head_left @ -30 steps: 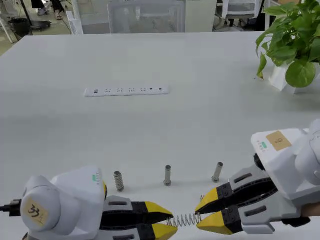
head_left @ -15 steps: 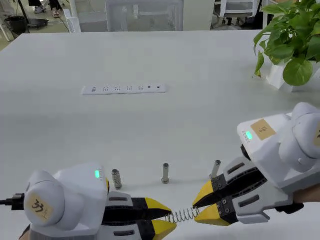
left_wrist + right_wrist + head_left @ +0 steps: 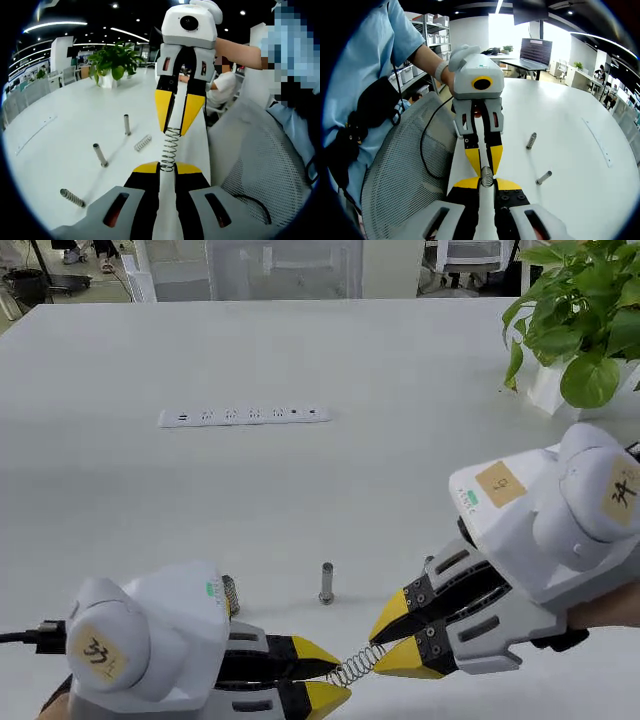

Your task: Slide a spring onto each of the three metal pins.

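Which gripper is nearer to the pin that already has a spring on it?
Left. The left gripper sits just beside the pin with a spring; the right gripper is farther, past the bare middle pin.

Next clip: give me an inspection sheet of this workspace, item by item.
Surface: white table, matte.
Job's things: left pin wears a spring; middle pin and right pin bare; loose spring lies on the table; held spring spans both tongs.
Clutter: power strip.
Grippers: left gripper and right gripper each shut on held spring.
Cables: black cable behind left gripper.
Surroundings: potted plant, mesh chair.
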A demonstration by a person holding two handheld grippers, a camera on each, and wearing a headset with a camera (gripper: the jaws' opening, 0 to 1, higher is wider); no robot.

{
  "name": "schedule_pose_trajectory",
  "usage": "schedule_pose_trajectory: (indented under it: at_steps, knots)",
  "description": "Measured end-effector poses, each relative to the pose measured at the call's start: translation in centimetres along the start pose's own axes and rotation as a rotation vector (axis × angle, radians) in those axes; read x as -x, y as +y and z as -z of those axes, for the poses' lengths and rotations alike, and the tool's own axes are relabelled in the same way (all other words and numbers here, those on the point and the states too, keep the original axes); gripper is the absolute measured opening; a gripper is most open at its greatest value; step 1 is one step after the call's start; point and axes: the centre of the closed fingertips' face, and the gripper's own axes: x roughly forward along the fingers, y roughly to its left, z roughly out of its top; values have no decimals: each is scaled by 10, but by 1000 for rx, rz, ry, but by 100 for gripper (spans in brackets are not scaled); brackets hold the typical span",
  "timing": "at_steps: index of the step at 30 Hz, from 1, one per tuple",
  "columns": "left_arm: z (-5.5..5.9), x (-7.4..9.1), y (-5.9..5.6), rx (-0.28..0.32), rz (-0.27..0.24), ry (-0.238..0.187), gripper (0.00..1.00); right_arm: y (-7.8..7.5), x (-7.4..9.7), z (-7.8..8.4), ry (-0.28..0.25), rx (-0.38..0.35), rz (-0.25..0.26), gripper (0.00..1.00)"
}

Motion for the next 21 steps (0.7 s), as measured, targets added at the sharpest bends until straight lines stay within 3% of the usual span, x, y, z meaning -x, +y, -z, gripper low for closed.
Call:
schedule_pose_trajectory:
  at_steps: [11, 21]
  knots:
    - [6, -5, -2, -9, 8, 29, 7, 2, -5, -2, 16, 23, -10, 7]
    - [6, -6, -3, 20, 7, 18, 6, 3, -4, -1, 30, 34, -16, 7]
